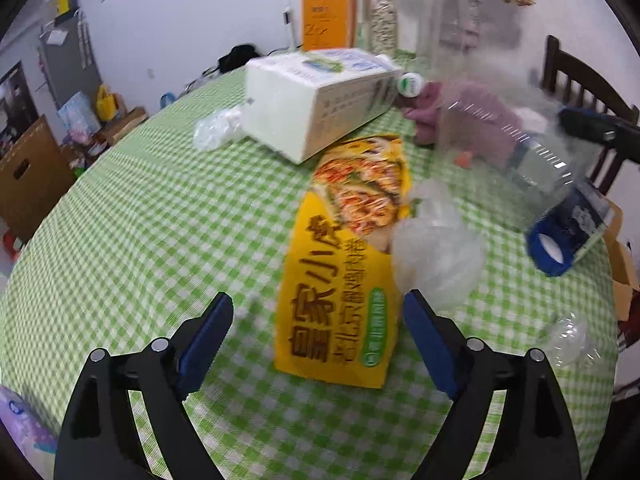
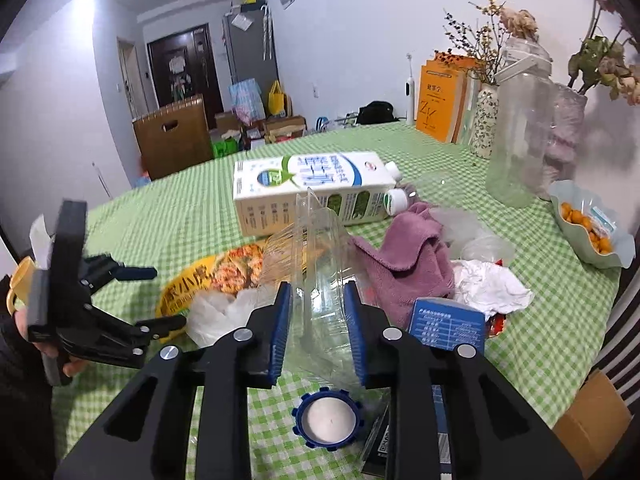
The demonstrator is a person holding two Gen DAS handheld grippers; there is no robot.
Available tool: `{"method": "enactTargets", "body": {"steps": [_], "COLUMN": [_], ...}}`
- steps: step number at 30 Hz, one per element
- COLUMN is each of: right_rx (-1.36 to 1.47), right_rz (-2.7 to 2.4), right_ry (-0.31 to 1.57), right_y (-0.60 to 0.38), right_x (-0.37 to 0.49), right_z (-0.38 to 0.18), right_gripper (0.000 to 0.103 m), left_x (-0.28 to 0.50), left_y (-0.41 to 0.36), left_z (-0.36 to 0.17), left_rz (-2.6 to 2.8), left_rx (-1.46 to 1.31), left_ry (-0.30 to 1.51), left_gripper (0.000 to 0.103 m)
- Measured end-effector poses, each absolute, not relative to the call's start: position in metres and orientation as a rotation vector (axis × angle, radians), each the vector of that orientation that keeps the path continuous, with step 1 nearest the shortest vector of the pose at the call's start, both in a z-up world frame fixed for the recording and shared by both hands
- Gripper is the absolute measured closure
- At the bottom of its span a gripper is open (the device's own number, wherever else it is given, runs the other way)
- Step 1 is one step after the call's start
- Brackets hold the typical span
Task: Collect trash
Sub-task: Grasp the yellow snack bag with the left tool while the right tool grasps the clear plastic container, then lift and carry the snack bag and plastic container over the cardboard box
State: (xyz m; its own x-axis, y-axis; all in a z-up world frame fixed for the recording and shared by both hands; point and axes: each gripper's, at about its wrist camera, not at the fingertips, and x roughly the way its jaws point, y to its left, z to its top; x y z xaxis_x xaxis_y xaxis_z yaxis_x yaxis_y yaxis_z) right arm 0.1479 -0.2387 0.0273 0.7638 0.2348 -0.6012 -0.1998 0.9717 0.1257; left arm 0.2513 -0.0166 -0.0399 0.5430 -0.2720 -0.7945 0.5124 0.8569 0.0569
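**A:** Item one — what is in my right gripper?

**B:** A crushed clear plastic bottle, blue-capped, cap end toward the camera. My blue pads press its thin walls on both sides; the body stands up between them, above the green checked tablecloth.

**A:** Risk?

**B:** Thin, slick, already creased. It could buckle further and slide out, or pivot in the pads if I swing it fast.

**A:** Item two — my left gripper?

**B:** Jaws spread wide, holding nothing. The yellow snack bag lies flat on the cloth between and just beyond the fingertips.

**A:** Risk there?

**B:** A flat bag gives the pads little to bite; I may pinch tablecloth with it, or catch the clear plastic wrap touching its right edge.

**A:** Other hazards?

**B:** The milk carton lies just behind the bag, and the purple cloth sits near the bottle — either may be dragged along.
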Motion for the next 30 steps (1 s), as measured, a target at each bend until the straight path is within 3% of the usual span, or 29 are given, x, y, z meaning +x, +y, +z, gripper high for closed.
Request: {"method": "enactTargets", "body": {"steps": [15, 16, 17, 18, 30], "right_rx": [0.066, 0.063, 0.063, 0.064, 0.063], "right_rz": [0.226, 0.223, 0.223, 0.223, 0.213], "right_ry": [0.553, 0.545, 0.541, 0.535, 0.446], "right_y": [-0.244, -0.245, -0.246, -0.246, -0.258], "right_x": [0.134, 0.133, 0.131, 0.130, 0.104], "right_z": [0.065, 0.068, 0.070, 0.072, 0.107], "right_gripper": [0.077, 0.077, 0.077, 0.077, 0.079], "left_x": [0.257, 0.258, 0.257, 0.258, 0.240], "left_y": [-0.039, -0.039, -0.039, -0.038, -0.003], "left_z": [-0.065, -0.065, -0.064, -0.062, 0.020], "left_rz": [-0.445, -0.441, -0.447, -0.455, -0.449], "left_rx": [0.333, 0.322, 0.315, 0.304, 0.128], "left_ry": [0.955, 0.957, 0.949, 0.948, 0.756], "left_gripper": [0.019, 0.020, 0.037, 0.041, 0.048]}}
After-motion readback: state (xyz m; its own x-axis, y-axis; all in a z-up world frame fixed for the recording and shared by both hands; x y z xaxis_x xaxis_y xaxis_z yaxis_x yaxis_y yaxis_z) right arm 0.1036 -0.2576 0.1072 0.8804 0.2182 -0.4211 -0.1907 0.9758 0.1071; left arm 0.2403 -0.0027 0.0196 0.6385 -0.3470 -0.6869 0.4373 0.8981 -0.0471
